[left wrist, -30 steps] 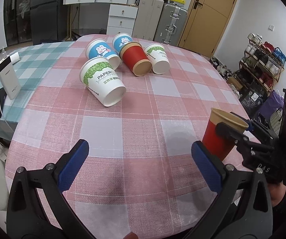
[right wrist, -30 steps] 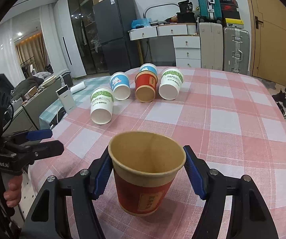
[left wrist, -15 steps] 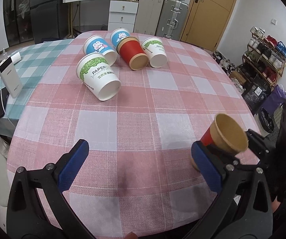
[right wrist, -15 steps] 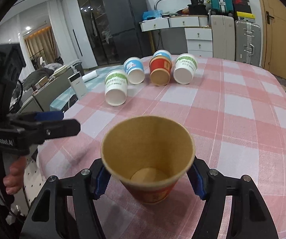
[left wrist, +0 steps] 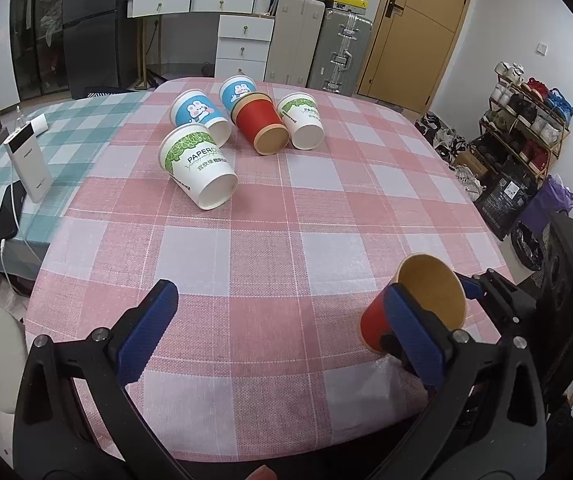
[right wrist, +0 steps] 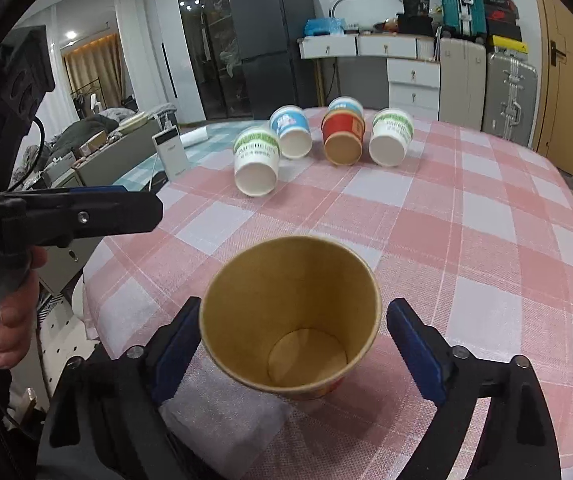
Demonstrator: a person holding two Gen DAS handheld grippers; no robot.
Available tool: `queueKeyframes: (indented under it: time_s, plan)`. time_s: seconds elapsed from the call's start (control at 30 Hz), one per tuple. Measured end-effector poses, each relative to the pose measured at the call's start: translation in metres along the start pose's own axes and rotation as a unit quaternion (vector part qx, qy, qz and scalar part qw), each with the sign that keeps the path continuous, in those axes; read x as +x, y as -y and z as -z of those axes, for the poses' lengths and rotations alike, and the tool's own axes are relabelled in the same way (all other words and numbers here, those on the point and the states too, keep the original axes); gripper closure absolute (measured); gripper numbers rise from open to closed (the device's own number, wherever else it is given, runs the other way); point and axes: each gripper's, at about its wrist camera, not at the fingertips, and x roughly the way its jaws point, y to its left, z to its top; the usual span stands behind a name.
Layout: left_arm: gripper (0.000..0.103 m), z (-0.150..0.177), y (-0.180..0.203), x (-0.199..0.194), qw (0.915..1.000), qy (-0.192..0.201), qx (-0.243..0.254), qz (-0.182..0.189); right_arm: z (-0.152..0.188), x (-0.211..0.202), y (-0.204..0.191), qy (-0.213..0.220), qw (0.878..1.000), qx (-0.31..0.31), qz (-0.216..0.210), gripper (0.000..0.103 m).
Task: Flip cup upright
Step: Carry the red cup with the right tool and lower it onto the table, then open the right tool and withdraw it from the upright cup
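the red cup stands mouth up on the table near its front edge, so the flip looks almost done. the right claw is apart around the cup, one pad maybe touching; the left claw, beside the cup, is apart and empty. left: pulling away.

Broad bare stretch of pink-and-white checked tablecloth lies open across the near and middle table. Far end blocked by a tight cluster of tipped paper cups: white green-leaf printed cup nearest, blue rabbit-print cup just behind it, red kraft-lined cup and second white green-print cup touching to its right. Near right edge: upright red paper cup.
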Motion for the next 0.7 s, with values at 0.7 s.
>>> queueKeyframes:
  time_s: [0.7]
  plan:
    - [0.000, 0.009, 0.028, -0.041, 0.9990, 0.028, 0.022, 0.026, -0.004, -0.109, 0.000, 0.123, 0.991, 0.030, 0.032, 0.000]
